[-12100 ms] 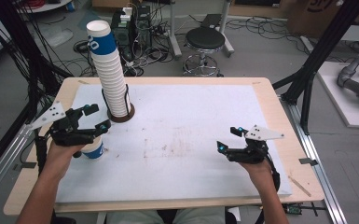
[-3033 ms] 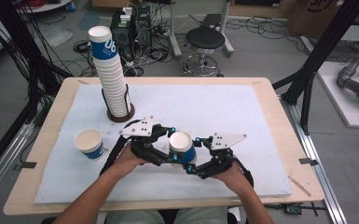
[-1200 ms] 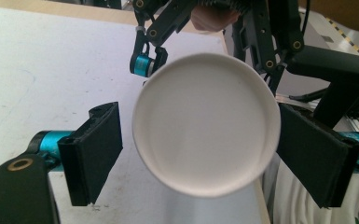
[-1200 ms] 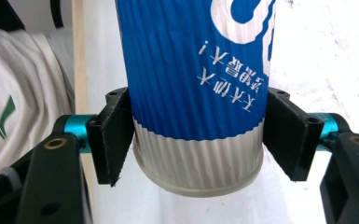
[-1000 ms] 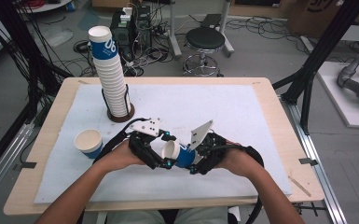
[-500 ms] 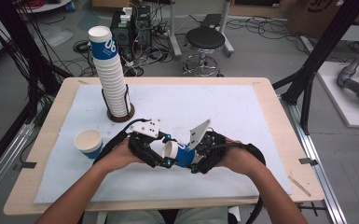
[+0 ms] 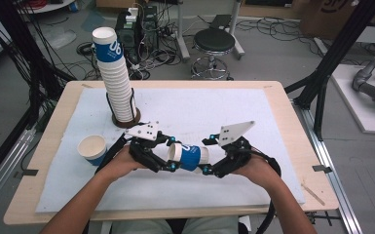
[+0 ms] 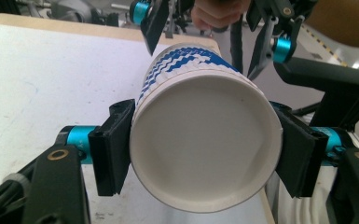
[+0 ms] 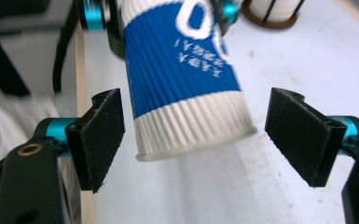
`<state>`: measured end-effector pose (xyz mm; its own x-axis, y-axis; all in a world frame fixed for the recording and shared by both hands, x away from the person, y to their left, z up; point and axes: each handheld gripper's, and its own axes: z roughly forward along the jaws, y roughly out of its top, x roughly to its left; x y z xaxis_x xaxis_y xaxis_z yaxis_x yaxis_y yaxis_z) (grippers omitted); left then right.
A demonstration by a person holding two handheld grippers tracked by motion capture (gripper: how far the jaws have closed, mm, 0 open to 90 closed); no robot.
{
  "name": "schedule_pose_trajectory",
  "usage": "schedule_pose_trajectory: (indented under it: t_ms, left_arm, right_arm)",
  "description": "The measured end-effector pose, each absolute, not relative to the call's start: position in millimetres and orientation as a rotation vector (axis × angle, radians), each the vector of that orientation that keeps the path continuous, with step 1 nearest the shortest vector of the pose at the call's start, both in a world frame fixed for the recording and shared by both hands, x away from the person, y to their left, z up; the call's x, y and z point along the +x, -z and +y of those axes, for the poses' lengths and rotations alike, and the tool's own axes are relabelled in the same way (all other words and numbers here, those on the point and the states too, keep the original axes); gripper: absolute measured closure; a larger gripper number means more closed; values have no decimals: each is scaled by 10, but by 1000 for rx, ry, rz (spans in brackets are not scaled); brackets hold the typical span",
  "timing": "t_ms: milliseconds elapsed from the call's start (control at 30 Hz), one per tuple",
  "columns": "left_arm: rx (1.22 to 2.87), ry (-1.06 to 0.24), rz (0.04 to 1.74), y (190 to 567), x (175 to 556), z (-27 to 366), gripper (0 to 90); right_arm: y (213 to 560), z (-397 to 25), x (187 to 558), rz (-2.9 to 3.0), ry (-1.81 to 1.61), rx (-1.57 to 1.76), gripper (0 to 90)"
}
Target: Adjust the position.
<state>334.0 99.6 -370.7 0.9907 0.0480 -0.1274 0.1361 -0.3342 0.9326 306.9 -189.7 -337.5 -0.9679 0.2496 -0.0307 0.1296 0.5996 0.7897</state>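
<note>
high view: blue-and-white ribbed paper cup (image 7: 187,157) lies sideways above the white mat (image 7: 272,146), mid-table, between left gripper (image 7: 158,158) and right gripper (image 7: 209,163).
left gripper view: its jaws clamp the cup's round rim (image 8: 205,149).
right gripper view: jaws spread, clear of the cup's ridged base (image 9: 191,123).

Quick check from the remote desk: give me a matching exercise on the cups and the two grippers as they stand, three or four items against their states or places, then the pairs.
Items
1. held cup
2. loose cup
3. cup stack
4. right gripper

States
A. tall, in a dark holder at the back left of the table
B. jaws open on either side of the cup's base, apart from it
C. upright on the mat, mouth up, beside the left forearm
D. on its side, off the mat, rim clamped by the left gripper

Pairs: 1-D, 2-C, 3-A, 4-B
</note>
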Motion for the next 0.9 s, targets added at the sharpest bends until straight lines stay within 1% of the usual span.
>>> schedule_pose_trajectory:
  t_ms: [133,400,633,800,900]
  left_arm:
    - [1870,92,134,3737,3346,1052,296]
    - [1774,98,130,3808,3328,1136,296]
    - [1736,113,108,3857,3305,1127,296]
    - [1722,123,92,3860,3284,1106,296]
    - [1717,129,78,3863,3274,1084,297]
  right_arm:
    - [3423,-2076,3045,2572,-1482,419,192]
    - [3655,-2280,2964,2477,-1650,522,192]
    - [3858,-2279,2926,2431,-1802,534,192]
    - [3909,-2244,2934,2452,-1831,526,192]
    - [3914,-2211,2927,2462,-1858,515,177]
